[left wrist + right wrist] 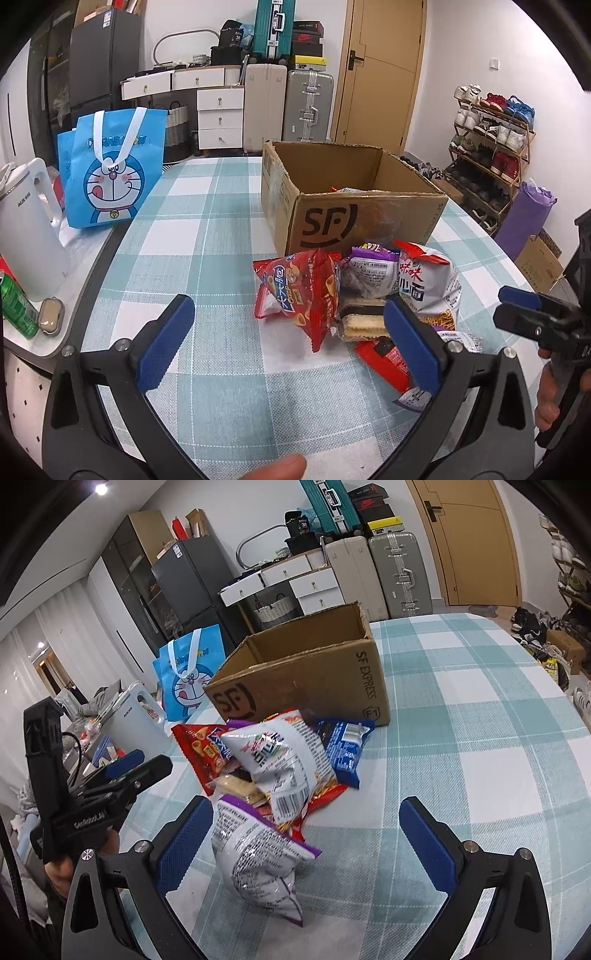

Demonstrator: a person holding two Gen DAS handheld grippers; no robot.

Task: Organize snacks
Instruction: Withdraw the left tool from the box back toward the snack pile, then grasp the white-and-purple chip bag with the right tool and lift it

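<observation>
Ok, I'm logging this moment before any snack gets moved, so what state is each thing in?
Left gripper: open, empty.
Right gripper: open, empty.
Cardboard box: upright, top open, some packets inside.
Red chip bag: sealed, on the table.
White noodle bag: sealed, atop the pile.
Purple-edged packet: sealed, between the right gripper's fingers, not gripped.
Blue packet: sealed, beside the box.

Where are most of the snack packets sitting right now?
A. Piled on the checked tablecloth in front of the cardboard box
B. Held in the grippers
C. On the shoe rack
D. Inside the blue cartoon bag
A: the snack packets lie heaped on the tablecloth just before the cardboard box.
</observation>
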